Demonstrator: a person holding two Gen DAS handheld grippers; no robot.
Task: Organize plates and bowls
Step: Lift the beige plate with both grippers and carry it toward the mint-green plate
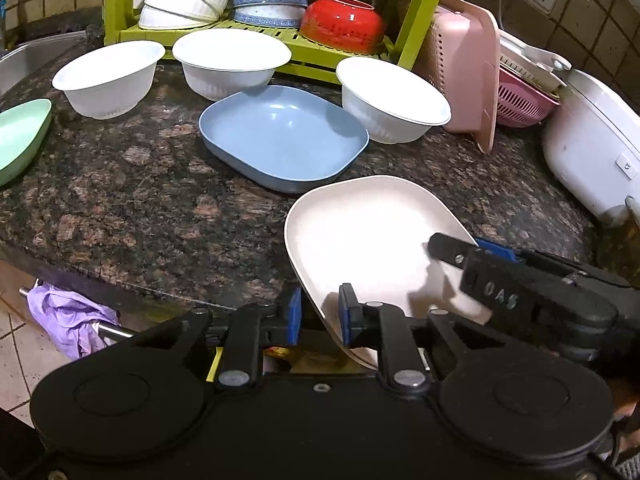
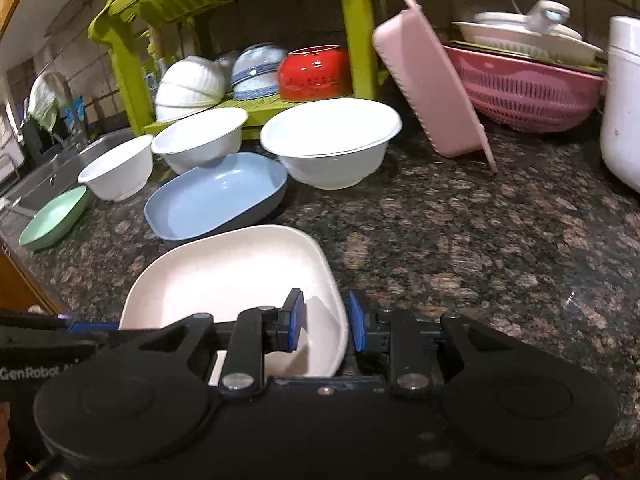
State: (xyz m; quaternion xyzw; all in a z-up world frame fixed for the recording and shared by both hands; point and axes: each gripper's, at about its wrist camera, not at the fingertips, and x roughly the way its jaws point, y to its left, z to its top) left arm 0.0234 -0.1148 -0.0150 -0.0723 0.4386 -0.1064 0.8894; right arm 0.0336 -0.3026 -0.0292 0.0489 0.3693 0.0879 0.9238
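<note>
Three white bowls (image 1: 108, 76), the blue plate (image 1: 284, 136) and green plate (image 1: 20, 136) sit unsorted while our left gripper (image 1: 320, 316) and right gripper (image 2: 326, 326), both spread, straddle the cream plate's (image 2: 236, 272) rim.

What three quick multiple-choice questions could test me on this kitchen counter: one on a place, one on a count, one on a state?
1. Where does the blue plate lie?
A. in the sink
B. on the counter before the green rack
C. on the rack

2. How many upright white bowls stand on the counter?
A. one
B. three
C. five

3. What straddles the cream plate's rim?
A. both grippers
B. neither
C. only the left

Answers: B, it sits flat on the granite counter; B, three stand in a row; A, left gripper and right gripper each bracket an edge.
</note>
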